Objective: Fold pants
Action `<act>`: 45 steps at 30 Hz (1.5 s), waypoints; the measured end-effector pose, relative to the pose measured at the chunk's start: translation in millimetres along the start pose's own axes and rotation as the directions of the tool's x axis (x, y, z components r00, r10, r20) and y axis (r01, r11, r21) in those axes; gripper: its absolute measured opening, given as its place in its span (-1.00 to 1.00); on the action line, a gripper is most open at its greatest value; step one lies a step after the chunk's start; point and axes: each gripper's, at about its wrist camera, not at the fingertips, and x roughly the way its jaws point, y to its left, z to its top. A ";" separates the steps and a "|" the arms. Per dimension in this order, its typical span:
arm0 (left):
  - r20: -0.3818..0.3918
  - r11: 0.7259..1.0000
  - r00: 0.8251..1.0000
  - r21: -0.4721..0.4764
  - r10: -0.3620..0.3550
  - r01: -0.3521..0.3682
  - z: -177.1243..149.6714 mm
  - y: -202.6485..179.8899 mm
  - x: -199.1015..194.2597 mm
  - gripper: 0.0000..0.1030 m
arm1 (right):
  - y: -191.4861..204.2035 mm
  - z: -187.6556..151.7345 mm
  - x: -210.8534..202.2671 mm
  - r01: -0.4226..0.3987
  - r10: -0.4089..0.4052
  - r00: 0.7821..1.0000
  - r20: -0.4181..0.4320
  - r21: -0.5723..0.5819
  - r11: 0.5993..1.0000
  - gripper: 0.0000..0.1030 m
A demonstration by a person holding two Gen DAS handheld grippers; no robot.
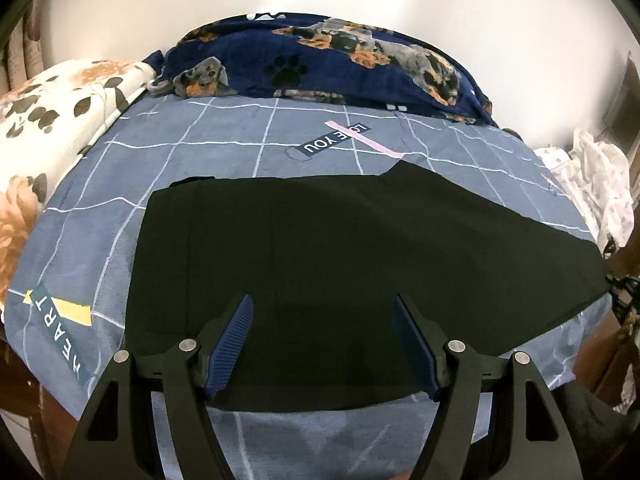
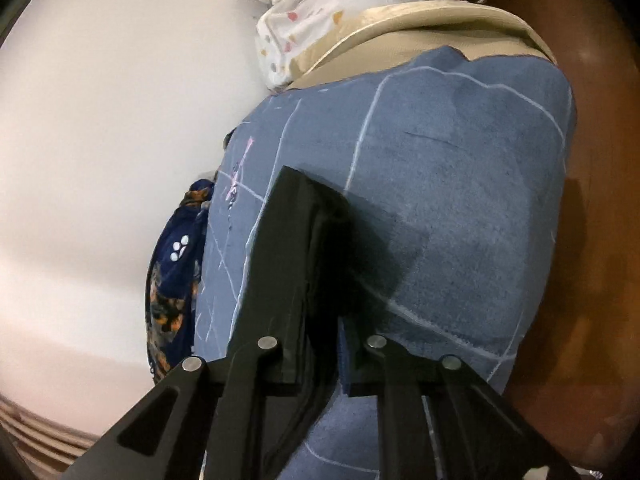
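Left tool (image 1: 324,304) spread wide above black pants (image 1: 360,240), right tool (image 2: 320,320) clamped on pants edge

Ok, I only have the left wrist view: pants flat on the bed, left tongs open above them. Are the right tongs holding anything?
Observer: Yes. The right tongs are shut on an edge of the pants, several layers thick.
Operator: Is that edge off the bed?
Observer: It looks lifted: it casts a dark shadow on the sheet beside it.
Operator: Anything ahead of it?
Observer: Only sheet, up to the bed corner, where a beige layer shows underneath.
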 end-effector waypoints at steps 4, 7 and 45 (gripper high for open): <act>-0.008 1.000 1.000 0.000 0.021 -0.021 -2.0 0.9 4.1 0.40 | 7.5 -4.8 -4.4 0.021 -0.020 0.999 0.036 -0.029 0.999 -0.75; 0.002 0.999 0.999 -0.014 0.032 -0.032 -2.1 4.3 4.1 0.40 | 18.2 -8.3 -10.6 0.011 -0.008 0.998 0.060 -0.047 0.999 -0.75; 0.028 0.984 0.986 0.067 0.165 -0.166 -2.6 0.8 -2.1 0.64 | 139.1 -118.9 50.6 -0.040 -0.063 0.972 -0.225 -0.428 0.903 -0.74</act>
